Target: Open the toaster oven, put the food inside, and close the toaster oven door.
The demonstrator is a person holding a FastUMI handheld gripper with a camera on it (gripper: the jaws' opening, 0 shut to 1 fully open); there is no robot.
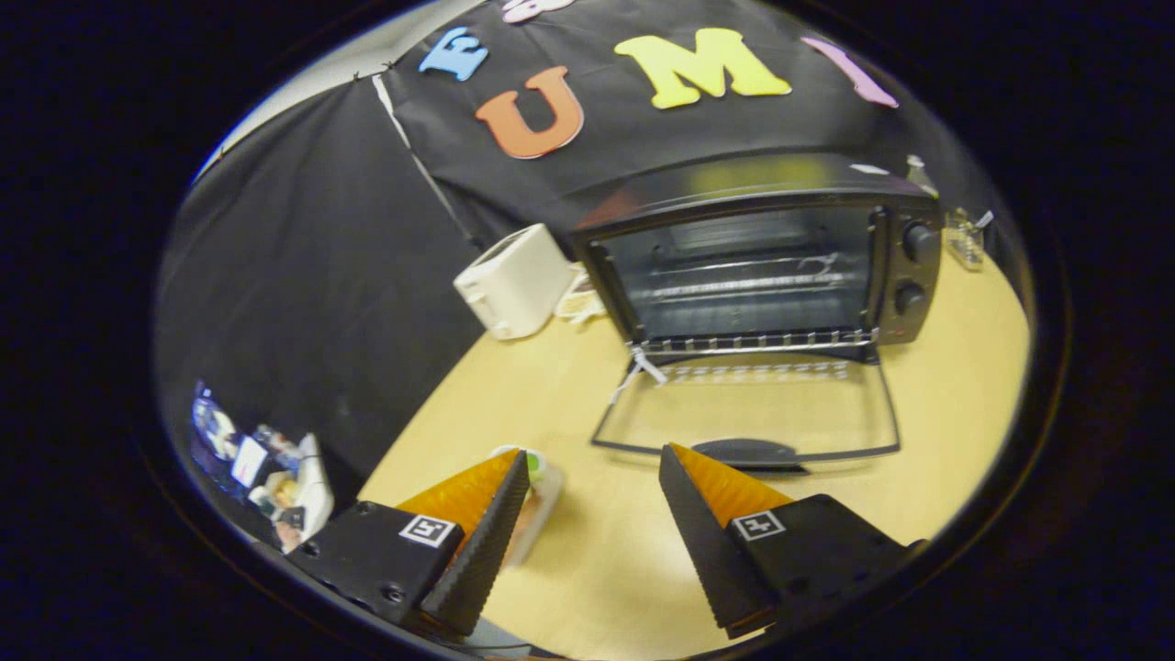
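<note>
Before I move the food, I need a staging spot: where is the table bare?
Bare table lies between the open gripper fingers, up to the lowered oven door. Another patch runs between the white toaster and the door. It is crowded by the food packet beside the left finger.

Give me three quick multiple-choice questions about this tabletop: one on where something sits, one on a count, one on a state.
1. Where is the white toaster?
A. On top of the toaster oven
B. Beside the toaster oven, on the side away from its knobs
C. Between the gripper's fingers

2. How many knobs are on the oven's front?
A. Two
B. Four
C. None

3. How is the oven door?
A. Shut
B. Folded down flat on the table
C. Removed

Answers: 1 B, it stands against the knobless side. 2 A, two stacked dials. 3 B, the glass lies ahead of the open, empty gripper.
</note>
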